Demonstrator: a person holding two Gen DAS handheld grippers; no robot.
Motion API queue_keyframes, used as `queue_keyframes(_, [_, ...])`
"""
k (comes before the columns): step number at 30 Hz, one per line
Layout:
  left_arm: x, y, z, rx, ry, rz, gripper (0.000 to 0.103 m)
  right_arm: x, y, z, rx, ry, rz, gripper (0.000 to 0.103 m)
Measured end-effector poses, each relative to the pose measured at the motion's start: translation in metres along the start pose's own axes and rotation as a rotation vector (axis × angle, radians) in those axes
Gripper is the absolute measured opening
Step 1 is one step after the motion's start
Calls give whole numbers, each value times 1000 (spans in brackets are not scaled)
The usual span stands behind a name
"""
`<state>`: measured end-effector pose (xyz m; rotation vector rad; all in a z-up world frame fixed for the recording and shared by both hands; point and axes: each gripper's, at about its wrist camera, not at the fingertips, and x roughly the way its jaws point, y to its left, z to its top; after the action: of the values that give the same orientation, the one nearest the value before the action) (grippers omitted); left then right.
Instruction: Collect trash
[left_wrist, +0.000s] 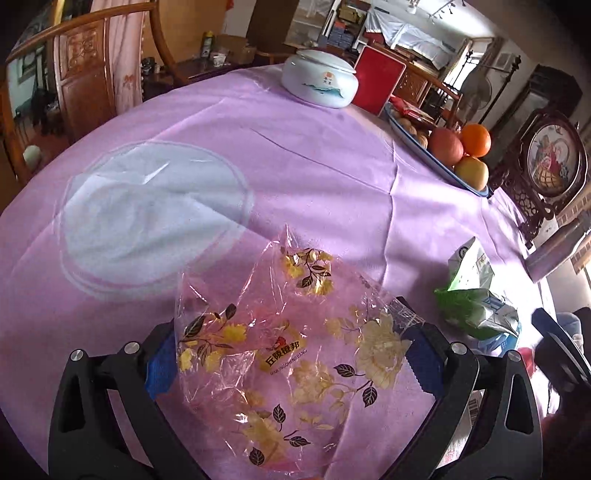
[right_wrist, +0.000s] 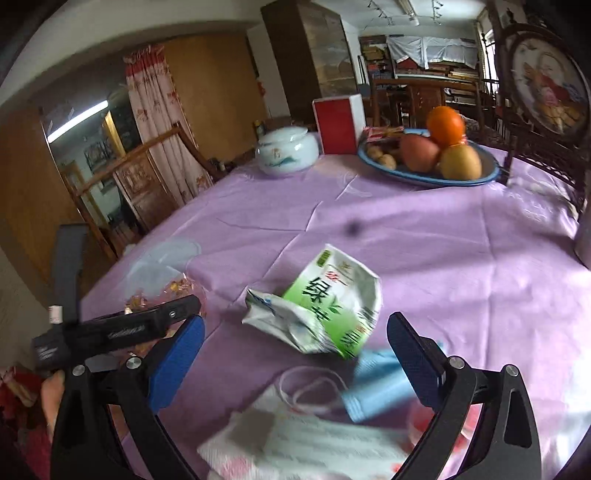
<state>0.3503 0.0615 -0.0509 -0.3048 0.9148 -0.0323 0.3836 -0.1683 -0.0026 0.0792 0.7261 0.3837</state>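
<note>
Trash on purple tablecloth: flowered cellophane bag lies near, between wide-open left gripper, unheld; light, slippery, best pinched at an edge. Crumpled green carton, soft, lies just beyond wide-open, empty right gripper. Blue mask nearer.

Left gripper: black plastic frame with triangular cut-outs, silver round screws at the finger joints, blue textured pads. Right gripper: identical black frame, silver screws, blue pads.
</note>
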Motion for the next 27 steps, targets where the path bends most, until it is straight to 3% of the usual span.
queue_keyframes(5, [-1, -2, 0, 10, 0, 11, 96, 25, 1, -1, -52, 46, -121, 93])
queue_keyframes(8, [0, -5, -1, 22, 6, 26, 96, 13, -37, 2, 12, 24, -231, 90])
queue_keyframes(10, [1, -3, -1, 20, 6, 23, 96, -2, -72, 6, 112, -7, -257, 90])
queue_keyframes(13, [0, -3, -1, 19, 6, 23, 96, -20, -106, 7, 237, -52, -233, 91])
queue_keyframes(18, [1, -4, -2, 25, 9, 30, 96, -24, -125, 4, 374, -95, -85, 97])
queue_keyframes(21, [1, -4, -2, 23, 9, 28, 96, -19, -115, 3, 342, -80, -29, 97])
queue_keyframes(27, [3, -6, -2, 30, 13, 38, 96, 10, -81, 4, 213, 3, -36, 97])
